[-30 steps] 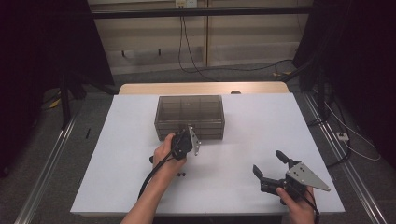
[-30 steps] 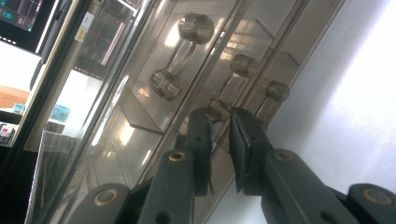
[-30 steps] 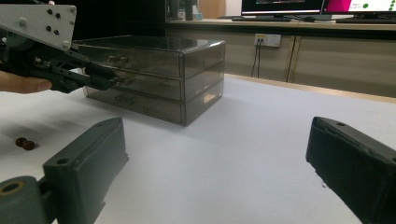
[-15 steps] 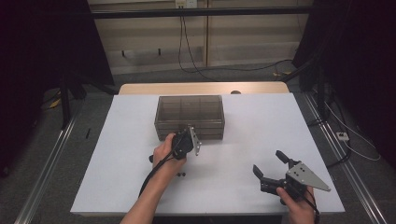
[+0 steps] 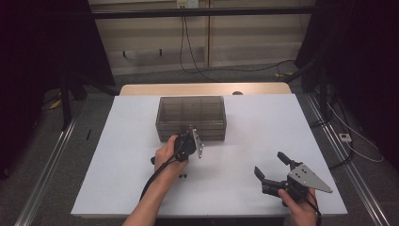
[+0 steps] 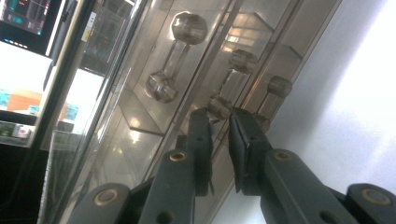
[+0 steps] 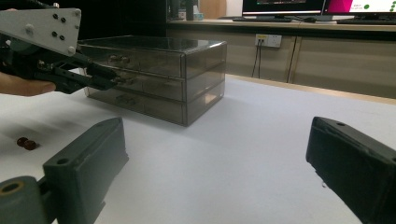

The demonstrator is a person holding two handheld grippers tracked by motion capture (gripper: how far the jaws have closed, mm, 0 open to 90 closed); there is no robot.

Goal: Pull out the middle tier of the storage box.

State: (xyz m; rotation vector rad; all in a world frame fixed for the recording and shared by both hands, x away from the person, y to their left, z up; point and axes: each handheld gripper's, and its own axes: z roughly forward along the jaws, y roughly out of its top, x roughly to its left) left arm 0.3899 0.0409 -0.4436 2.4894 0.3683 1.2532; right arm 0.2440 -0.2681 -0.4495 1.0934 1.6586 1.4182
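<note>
Two tongs are working: my left tongs [image 6: 219,122] are clenching the middle drawer handle [image 6: 220,106] for pulling, while my right tongs [image 5: 275,170] are waiting released over the desk [image 5: 244,141].

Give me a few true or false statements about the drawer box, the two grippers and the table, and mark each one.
1. The left gripper has its jaws closed on the middle drawer handle of the smoky clear drawer box. True.
2. The right gripper is shut on a drawer handle. False: its jaws stand wide open above the white table, apart from the box.
3. The box has three drawers stacked one above the other. True.
4. The small dark pieces lie inside the top drawer. False: they lie on the table near the left hand.
</note>
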